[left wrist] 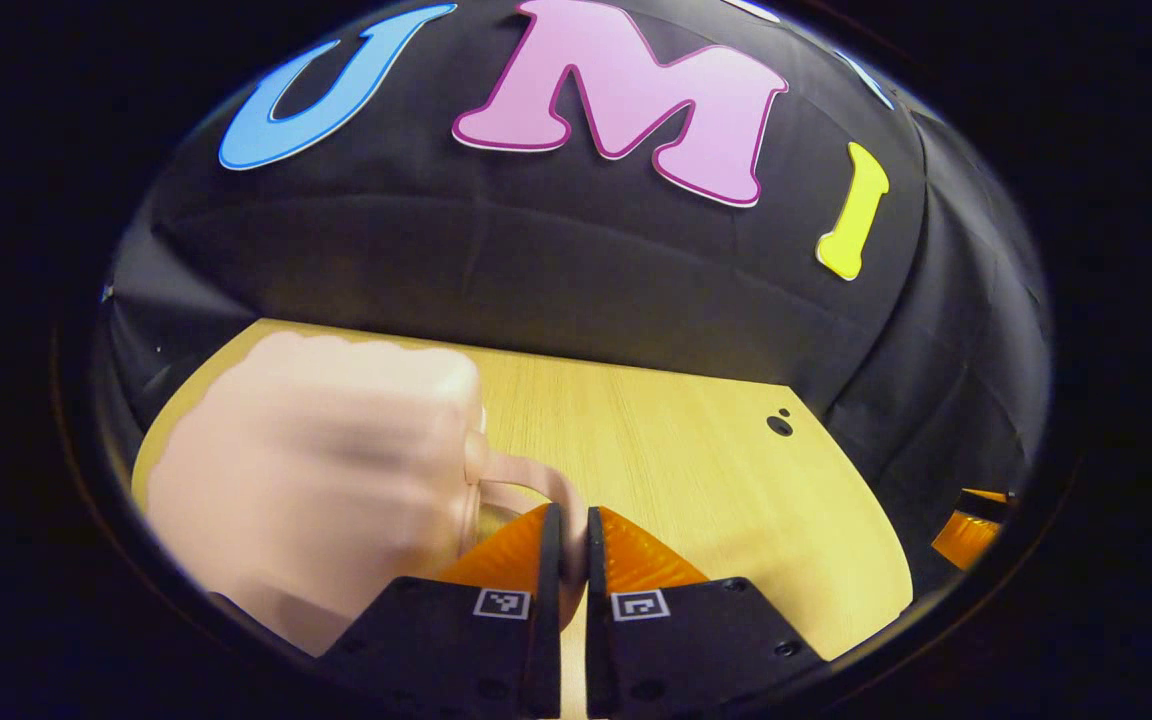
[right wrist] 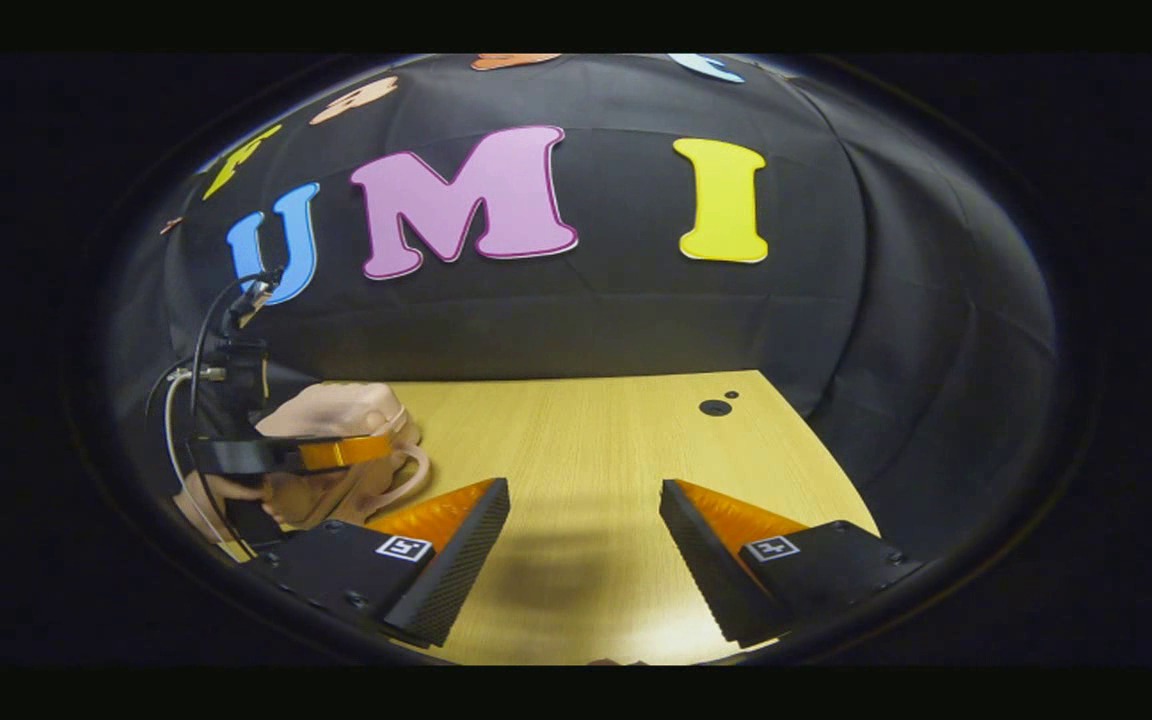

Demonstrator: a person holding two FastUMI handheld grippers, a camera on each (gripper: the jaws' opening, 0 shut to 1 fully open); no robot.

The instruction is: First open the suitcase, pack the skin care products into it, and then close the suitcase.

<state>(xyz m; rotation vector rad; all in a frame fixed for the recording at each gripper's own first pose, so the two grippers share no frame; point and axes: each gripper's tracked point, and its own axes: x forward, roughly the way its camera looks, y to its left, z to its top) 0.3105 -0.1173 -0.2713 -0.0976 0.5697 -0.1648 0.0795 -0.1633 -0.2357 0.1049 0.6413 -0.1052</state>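
A small pale pink suitcase lies on the wooden table, blurred, at the left of the left gripper view. Its thin loop handle curves out to the right and passes between the fingers of my left gripper, which is shut on it. In the right gripper view the suitcase sits at the table's left end with the left gripper against its front, and the handle shows beside it. My right gripper hangs open over the bare table, with nothing between its fingers.
A dark round hole marks the table's far right corner. The black cloth wall closes the back and right sides. Cables rise from the left gripper's body. Part of the right gripper peeks in at the right edge of the left gripper view.
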